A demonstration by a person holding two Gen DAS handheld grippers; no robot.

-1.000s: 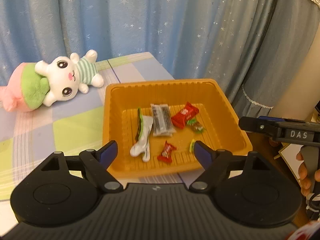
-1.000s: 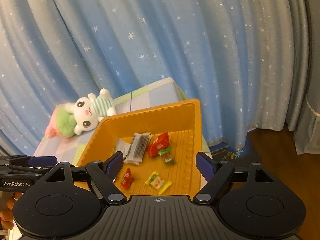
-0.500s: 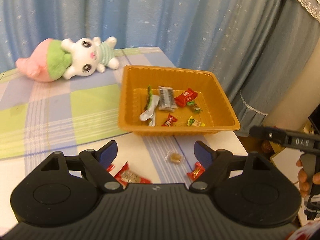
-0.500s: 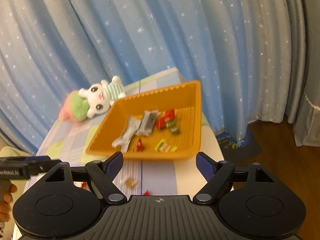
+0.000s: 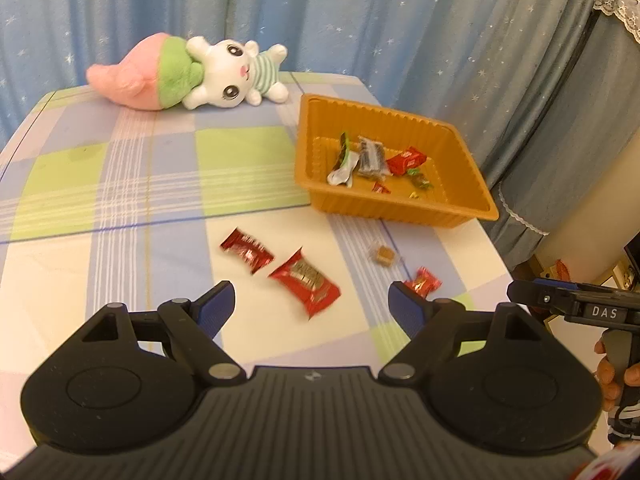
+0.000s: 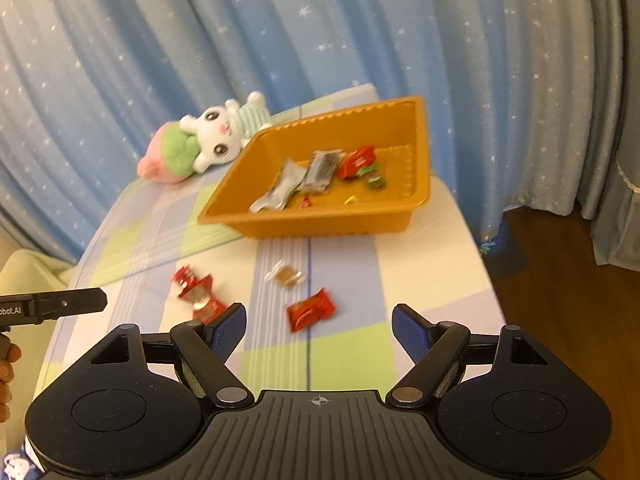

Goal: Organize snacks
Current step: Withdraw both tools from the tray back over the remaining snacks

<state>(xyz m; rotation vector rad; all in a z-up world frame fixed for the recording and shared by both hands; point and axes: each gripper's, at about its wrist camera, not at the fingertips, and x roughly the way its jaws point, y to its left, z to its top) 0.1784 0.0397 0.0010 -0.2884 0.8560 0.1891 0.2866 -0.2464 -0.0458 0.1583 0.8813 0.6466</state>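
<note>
Snacks, loose: four pieces lie on the checked tablecloth in the lower middle of the left wrist view, all outside the tray. Red wrapper, long, lies left of centre. Larger red wrapper lies just beside it to the lower right, between the left gripper's fingers as seen from its camera, not touched. Small clear-wrapped brown candy lies right of centre, apart from the reds. Small red candy sits just beyond the right-hand fingertip.

Left gripper: lower frame, pitched downward over the near table edge, blue-padded fingers spread wide, nothing between the pads.

Right gripper: lower frame of the right wrist view, likewise pitched down, fingers wide apart, nothing gripped. Its body shows at the right edge of the left wrist view, with a hand on the handle.

Surroundings: plush rabbit with pink and green body lies on its side at the far edge of the table, upper left of the tray, well apart from the snacks. Blue star-print curtain fills the upper frame. Nothing stands between the grippers and the loose snacks.

Container: orange tray, ribbed walls, right of centre, near the table's right edge. Contents: silver-and-green wrapper, grey striped packet, red packet, and several small candies, too small to identify.
</note>
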